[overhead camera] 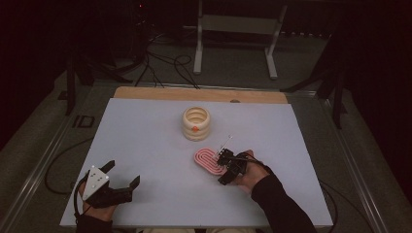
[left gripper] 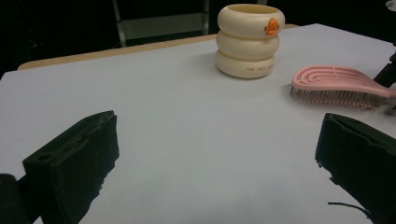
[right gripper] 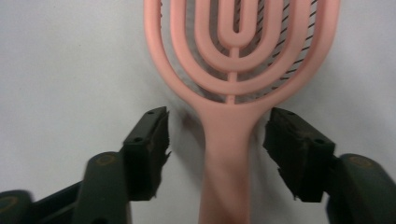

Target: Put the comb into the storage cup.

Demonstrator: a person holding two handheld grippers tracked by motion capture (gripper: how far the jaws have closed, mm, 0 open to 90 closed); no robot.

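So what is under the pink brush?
The pink brush lies bristles down on the white table; dark bristles show beneath its head. The table surface directly under it is covered.

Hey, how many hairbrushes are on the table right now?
1. The pink hairbrush lies bristles down on the white table, near the cream ringed holder, its handle between the right gripper's open jaws.

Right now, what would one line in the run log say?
right tongs: open, astride brush handle, not gripping | left tongs: open, idle | brush: flat on table | cup: upright
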